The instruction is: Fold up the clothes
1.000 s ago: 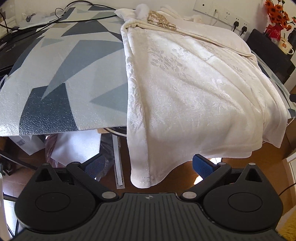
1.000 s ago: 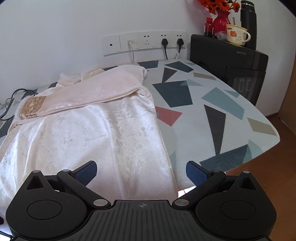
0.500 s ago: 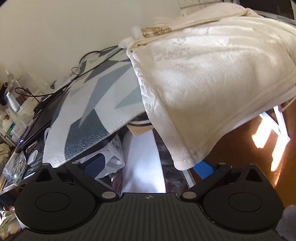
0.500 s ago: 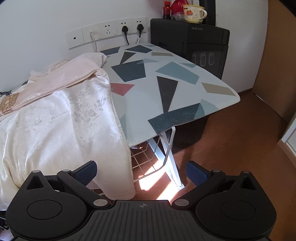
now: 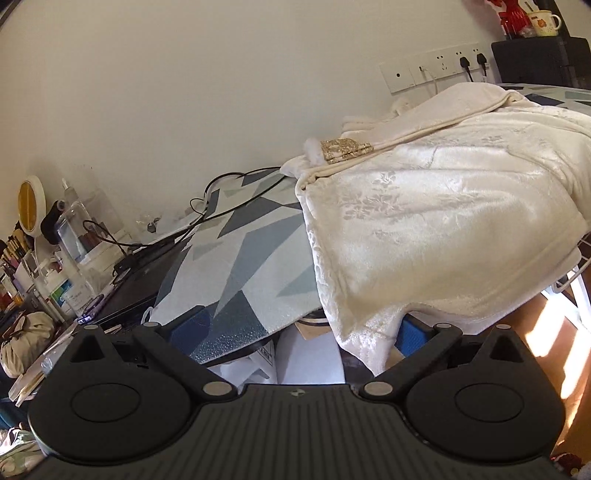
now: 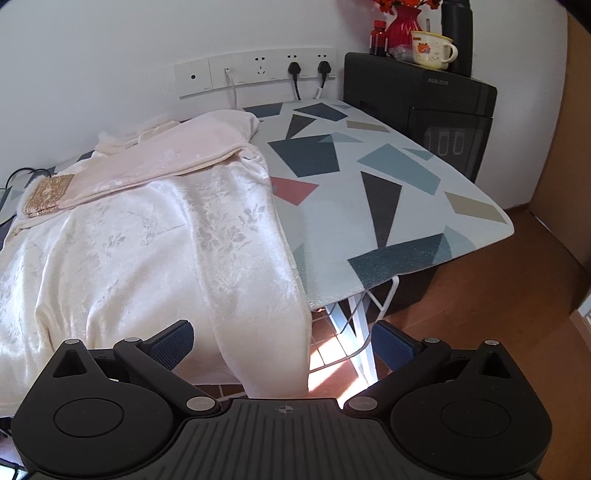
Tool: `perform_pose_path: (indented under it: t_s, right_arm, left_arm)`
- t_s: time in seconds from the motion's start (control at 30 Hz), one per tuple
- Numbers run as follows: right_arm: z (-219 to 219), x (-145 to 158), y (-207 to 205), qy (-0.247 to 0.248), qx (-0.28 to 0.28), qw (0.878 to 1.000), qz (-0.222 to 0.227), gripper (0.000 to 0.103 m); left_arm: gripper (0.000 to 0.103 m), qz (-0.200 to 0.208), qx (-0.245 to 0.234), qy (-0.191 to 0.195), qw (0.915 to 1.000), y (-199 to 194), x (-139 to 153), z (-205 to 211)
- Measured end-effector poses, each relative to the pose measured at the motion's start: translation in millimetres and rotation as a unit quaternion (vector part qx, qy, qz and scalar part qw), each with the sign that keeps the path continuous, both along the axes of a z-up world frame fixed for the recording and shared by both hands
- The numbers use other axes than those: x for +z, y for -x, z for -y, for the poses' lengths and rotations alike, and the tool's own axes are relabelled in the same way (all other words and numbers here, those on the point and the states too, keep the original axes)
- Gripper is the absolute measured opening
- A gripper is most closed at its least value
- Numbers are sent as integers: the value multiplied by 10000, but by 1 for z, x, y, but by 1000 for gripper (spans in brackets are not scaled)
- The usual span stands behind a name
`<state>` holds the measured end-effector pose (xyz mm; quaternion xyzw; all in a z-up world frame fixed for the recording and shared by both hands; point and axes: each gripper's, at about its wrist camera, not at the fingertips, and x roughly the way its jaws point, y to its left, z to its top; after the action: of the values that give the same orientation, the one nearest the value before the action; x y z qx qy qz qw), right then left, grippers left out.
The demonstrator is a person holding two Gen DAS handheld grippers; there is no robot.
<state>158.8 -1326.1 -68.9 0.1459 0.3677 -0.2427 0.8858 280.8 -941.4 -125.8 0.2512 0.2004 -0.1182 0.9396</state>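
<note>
My left gripper (image 5: 297, 332) low at counter (image 5: 236, 266) edge, fingers spread, empty. Cream garment (image 6: 147, 251) draped over counter, hem hanging off near edge. My right gripper (image 6: 282, 341) below hem, fingers wide apart, nothing held.

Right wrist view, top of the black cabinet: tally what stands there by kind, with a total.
Red vase with orange flowers: 1
Cream mug with cartoon print: 1
Small red bottle: 1
Tall black flask: 1
Total: 4, plus a clear crumpled bit by the mug that I cannot identify.
</note>
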Motion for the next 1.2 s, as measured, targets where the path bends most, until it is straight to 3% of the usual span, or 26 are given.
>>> perform_pose_path:
  t_s: [0.17, 0.23, 0.3, 0.33, 0.37, 0.4, 0.53, 0.77, 0.9, 1.2]
  right_arm:
    - [1, 1, 6, 6, -71, 10000, 65, 102]
    - [3, -1, 9, -53, -173, 9998, 74, 102]
    - [5, -4, 13, -47, -262, 9996, 59, 102]
    - [6, -6, 15, -12, -336, 9994, 68, 102]
    - [6, -8, 18, 32, -420, 9991, 84, 102]
    - [8, -10, 20, 46, -492, 9987, 84, 102]
    - [8, -22, 28, 161, -544, 9984, 41, 102]
    - [-29, -50, 22, 869, 232, 9959, -66, 102]
    - [-52, -72, 14, 1136, 620, 9915, -146, 102]
    - [-41, -129, -1, 1244, -31, 9903, -619, 99]
  left_arm:
    - [102, 82, 44, -62, 9999, -4, -1, 3]
    - [98, -101, -20, -18, 9999, -7, -4, 5]
    - [51, -693, -134, 346, 9969, -16, -3, 3]
    - [42, -1010, -168, 545, 9933, -21, -2, 1]
    - [24, -1111, -200, 656, 9914, -20, 2, 1]
    - [13, -1191, -234, 755, 9897, -19, 6, 1]
    - [9, -798, -328, 1148, 9896, -13, 45, -9]
    - [8, -483, -110, 1967, 9792, -36, 120, -21]
    - [8, -365, -110, 1912, 9808, -44, 139, -13]
    - [8, -536, 22, 1795, 9823, -50, 147, -7]
